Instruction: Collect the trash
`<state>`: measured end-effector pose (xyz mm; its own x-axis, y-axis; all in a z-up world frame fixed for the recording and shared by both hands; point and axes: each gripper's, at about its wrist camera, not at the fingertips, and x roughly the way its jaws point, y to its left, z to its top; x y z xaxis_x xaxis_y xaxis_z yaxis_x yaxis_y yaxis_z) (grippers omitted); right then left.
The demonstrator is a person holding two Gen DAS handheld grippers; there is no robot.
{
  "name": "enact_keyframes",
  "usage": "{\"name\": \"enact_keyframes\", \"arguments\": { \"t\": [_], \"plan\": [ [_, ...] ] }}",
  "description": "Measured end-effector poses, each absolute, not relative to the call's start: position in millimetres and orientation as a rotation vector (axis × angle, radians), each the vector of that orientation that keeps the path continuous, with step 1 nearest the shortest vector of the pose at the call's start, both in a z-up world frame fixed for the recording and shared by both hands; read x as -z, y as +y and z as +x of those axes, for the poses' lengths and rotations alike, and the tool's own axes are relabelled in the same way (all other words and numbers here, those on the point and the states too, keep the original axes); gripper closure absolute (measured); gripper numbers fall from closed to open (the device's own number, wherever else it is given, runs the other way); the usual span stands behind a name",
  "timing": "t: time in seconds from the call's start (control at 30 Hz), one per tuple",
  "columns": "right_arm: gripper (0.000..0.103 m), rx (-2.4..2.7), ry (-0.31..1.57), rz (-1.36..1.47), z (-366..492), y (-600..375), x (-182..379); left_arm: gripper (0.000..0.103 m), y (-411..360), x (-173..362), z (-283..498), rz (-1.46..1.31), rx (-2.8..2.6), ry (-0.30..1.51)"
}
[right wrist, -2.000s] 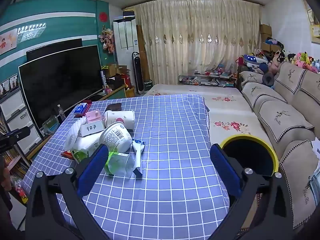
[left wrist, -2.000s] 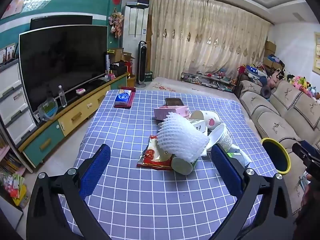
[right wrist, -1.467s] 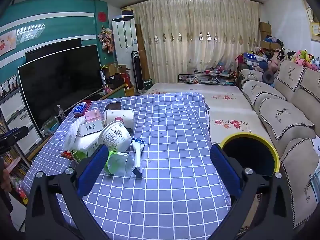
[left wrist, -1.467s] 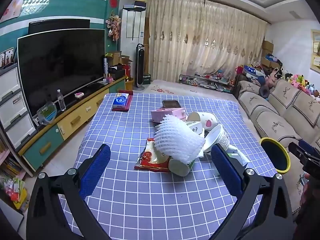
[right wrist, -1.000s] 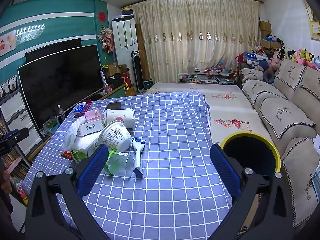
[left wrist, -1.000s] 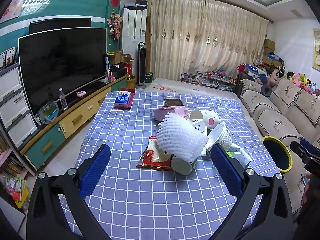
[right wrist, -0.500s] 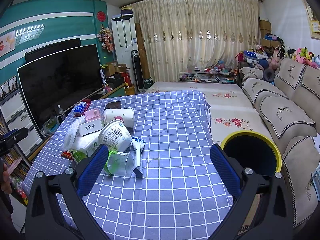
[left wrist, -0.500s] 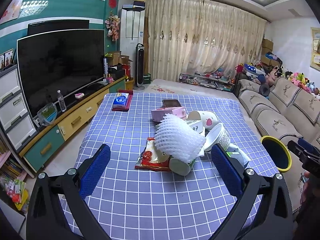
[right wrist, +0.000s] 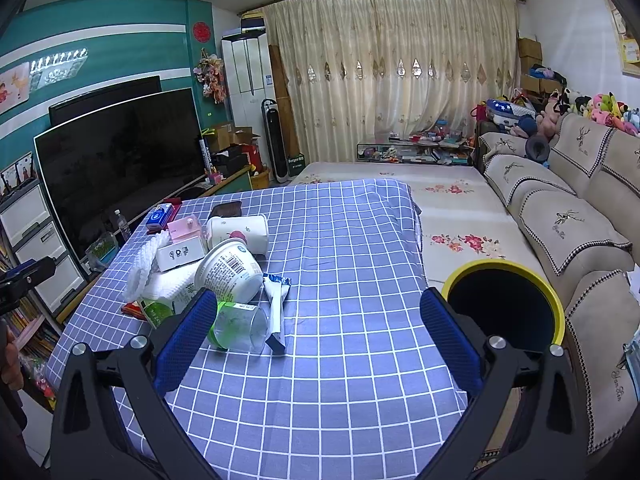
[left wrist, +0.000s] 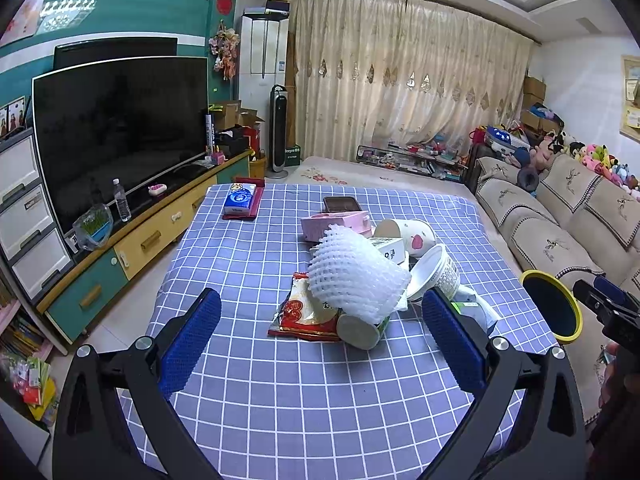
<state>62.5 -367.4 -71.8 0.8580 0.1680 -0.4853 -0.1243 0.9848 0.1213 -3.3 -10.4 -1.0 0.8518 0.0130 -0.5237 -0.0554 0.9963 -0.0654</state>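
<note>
Left claw [left wrist: 320,336]: spread wide, empty, held above the near counter [left wrist: 280,408]; the trash pile lies just ahead, between its fingers' line of sight.
Wrapper [left wrist: 304,314]: flat, leftmost of the pile.
Foam net [left wrist: 356,280]: long axis across the view, resting on a tipped cup [left wrist: 362,330].
Tub [right wrist: 230,272]: on its side, mouth seen empty from the left view.
Clear cup [right wrist: 240,328]: on its side, just beside the right claw's left finger.
Right claw [right wrist: 316,344]: wide, empty.
Bin [right wrist: 556,304]: off the counter's right edge, interior dark, contents not discernible; judged nearer the right claw.
</note>
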Motion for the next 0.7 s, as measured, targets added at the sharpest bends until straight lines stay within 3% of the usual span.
{"name": "enact_keyframes", "arguments": {
  "t": [0.7],
  "plan": [
    [0.006, -0.152, 0.518, 0.09, 62.1, -369.0, 72.3, 0.004, -10.9, 3.9, -0.2, -0.084, -0.033, 0.56]
  ]
}}
